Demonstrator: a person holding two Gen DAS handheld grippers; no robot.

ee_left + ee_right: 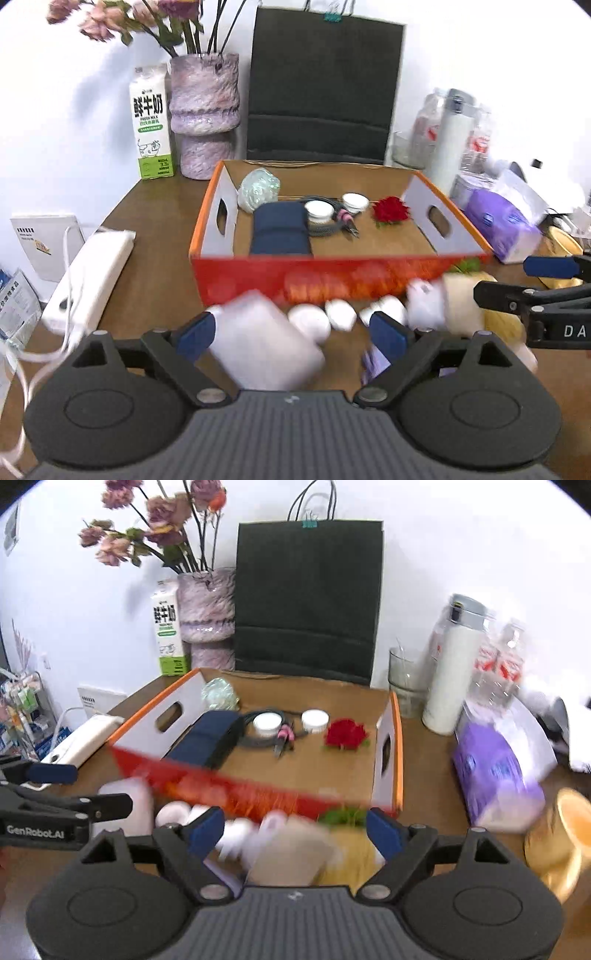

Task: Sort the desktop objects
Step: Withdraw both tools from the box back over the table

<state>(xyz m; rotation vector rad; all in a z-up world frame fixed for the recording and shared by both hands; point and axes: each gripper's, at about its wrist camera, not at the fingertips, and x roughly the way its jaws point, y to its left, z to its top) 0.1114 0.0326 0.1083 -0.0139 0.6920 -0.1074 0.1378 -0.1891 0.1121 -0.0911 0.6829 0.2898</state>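
So the orange box (332,284) sits mid-table (155,236), open top, brown floor holding a navy case (282,230), two white jars, a cable coil and a red flower (390,210). Its long side runs crosswise, just past both tongs. Left tongs (291,328) spread wide, blurry white bottle (266,339) loose between them. Right tongs (295,830) also apart, blurred beige stuff below, nothing pinched.

Back wall's got a milk carton (151,125) right beside a purple vase (204,114) of flowers (155,524), a black bag (321,88) behind, and a white flask (454,668) off right.
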